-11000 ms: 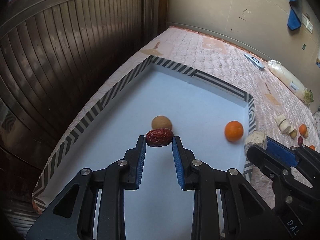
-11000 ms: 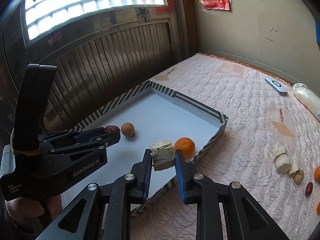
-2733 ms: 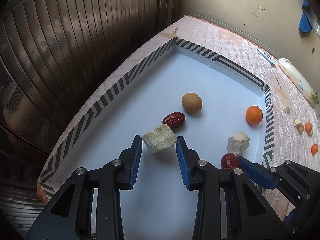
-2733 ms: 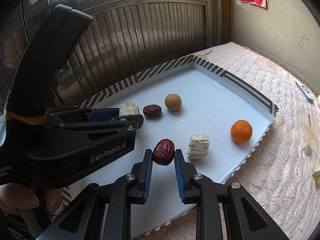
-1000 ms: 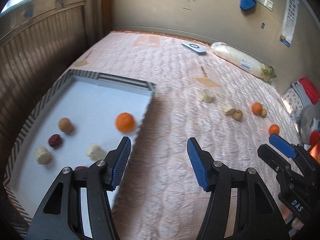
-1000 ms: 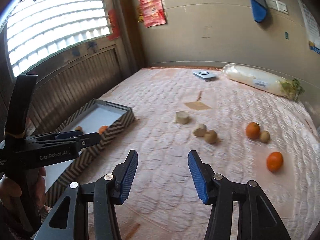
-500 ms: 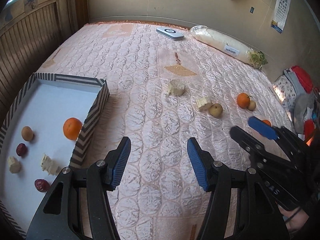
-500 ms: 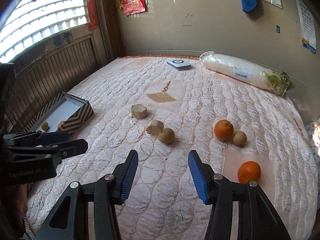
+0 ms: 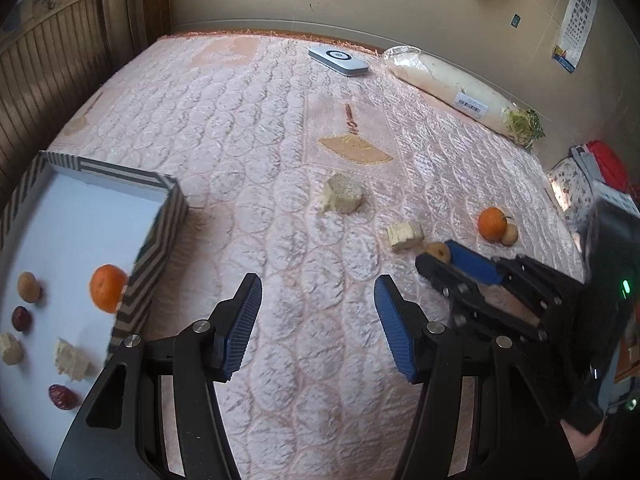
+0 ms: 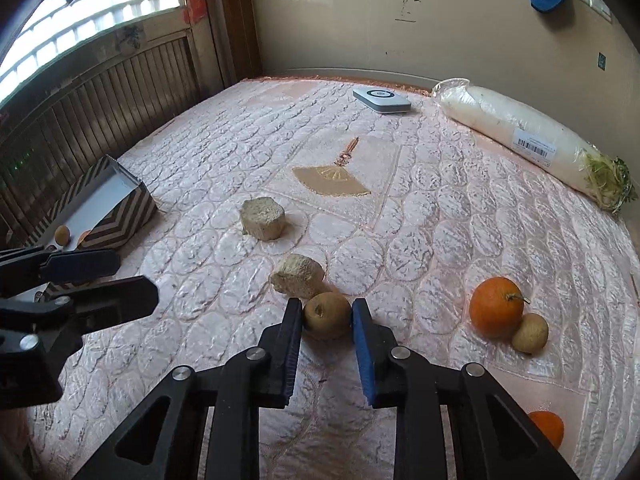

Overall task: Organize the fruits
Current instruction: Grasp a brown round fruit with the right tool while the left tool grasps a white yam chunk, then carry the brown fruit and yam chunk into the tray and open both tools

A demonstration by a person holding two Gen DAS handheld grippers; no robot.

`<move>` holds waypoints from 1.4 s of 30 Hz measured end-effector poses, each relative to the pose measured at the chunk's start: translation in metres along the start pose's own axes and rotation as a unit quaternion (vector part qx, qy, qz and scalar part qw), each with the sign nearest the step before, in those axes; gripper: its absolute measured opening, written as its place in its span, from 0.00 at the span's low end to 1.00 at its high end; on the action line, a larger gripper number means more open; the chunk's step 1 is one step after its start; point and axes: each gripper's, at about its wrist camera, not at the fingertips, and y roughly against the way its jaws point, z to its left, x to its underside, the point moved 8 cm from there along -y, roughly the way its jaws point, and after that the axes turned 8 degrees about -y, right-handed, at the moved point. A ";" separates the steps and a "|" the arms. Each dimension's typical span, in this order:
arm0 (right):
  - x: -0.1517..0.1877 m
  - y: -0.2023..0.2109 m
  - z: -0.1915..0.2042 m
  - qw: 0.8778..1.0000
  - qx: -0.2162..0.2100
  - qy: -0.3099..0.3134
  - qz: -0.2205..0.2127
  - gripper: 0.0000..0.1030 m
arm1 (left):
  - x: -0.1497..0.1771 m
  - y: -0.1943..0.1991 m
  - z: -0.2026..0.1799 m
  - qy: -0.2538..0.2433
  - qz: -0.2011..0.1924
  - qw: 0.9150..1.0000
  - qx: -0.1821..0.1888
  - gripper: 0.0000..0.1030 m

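Note:
My right gripper (image 10: 325,312) is closed around a small brown round fruit (image 10: 326,315) that rests on the pink quilt, one pad against each side. It also shows in the left wrist view (image 9: 439,252), partly hidden. A tan chunk (image 10: 298,275) lies just behind it and a bigger chunk (image 10: 263,218) farther back. My left gripper (image 9: 318,316) is open and empty over bare quilt. The striped tray (image 9: 160,232) at the left holds an orange (image 9: 107,288), a brown fruit (image 9: 29,286), red dates (image 9: 62,396) and pale chunks (image 9: 72,360).
An orange (image 10: 496,307) with a small brown fruit (image 10: 530,333) lies to the right, another orange (image 10: 548,428) lower right. A wrapped white radish (image 10: 520,136) and a flat white device (image 10: 382,100) lie at the far edge. Wooden slats (image 10: 100,108) border the left.
Both grippers left the tray and swung right over the quilt. My right gripper moved forward and down and closed from wide open onto the small brown fruit. My left gripper stays open.

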 end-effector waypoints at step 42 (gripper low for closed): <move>0.032 0.053 0.008 0.999 -0.004 -0.030 -0.025 0.23 | 0.007 -0.008 -0.014 0.004 0.010 1.000 0.011 0.26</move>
